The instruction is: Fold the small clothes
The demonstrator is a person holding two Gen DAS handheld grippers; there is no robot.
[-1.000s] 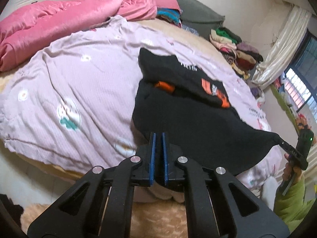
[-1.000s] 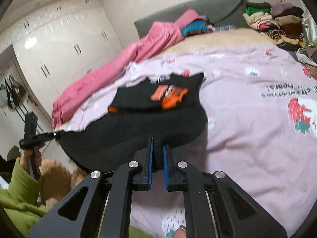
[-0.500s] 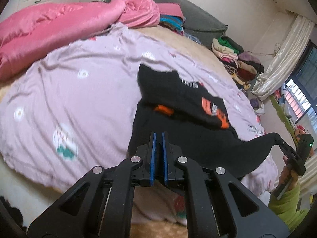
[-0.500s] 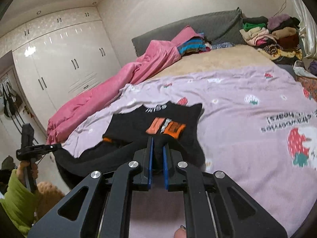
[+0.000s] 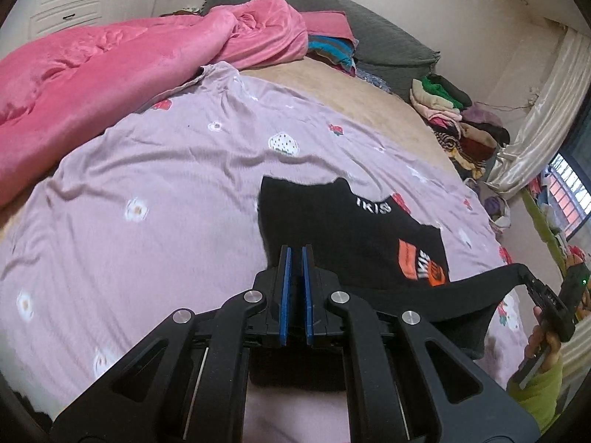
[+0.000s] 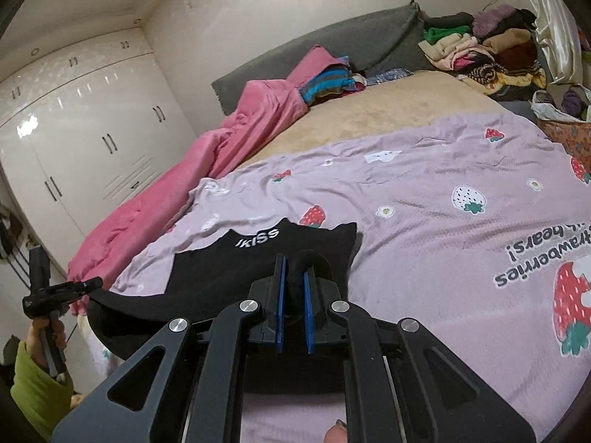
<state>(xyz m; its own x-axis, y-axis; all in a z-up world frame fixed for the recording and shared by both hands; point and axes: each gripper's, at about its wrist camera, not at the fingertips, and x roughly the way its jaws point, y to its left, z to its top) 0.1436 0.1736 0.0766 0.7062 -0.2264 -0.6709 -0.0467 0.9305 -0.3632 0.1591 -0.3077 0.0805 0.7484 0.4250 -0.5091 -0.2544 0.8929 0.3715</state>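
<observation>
A small black garment [image 5: 343, 221] with white "IKISS" lettering and orange patches lies on the lilac strawberry-print sheet [image 5: 147, 192]. My left gripper [image 5: 295, 258] is shut on its near left corner. My right gripper [image 6: 293, 269] is shut on the other near corner, with black cloth bunched between the blue pads. The near hem [image 5: 472, 288] hangs taut between the two grippers, lifted above the bed and over the flat far half. The right gripper shows in the left wrist view [image 5: 532, 284], and the left gripper in the right wrist view [image 6: 92, 282].
A pink quilt [image 5: 92, 70] lies along the bed's left side. Stacked clothes [image 5: 454, 118] sit at the far right corner by a curtain [image 5: 535, 122]. A grey headboard cover [image 6: 332, 44] and white wardrobes [image 6: 74, 140] stand behind. A bag [image 6: 565, 125] sits beside the bed.
Both grippers have carried the near hem up and forward over the garment's far half. The hanging cloth now covers less of the bed edge; the lettering shows closer.
</observation>
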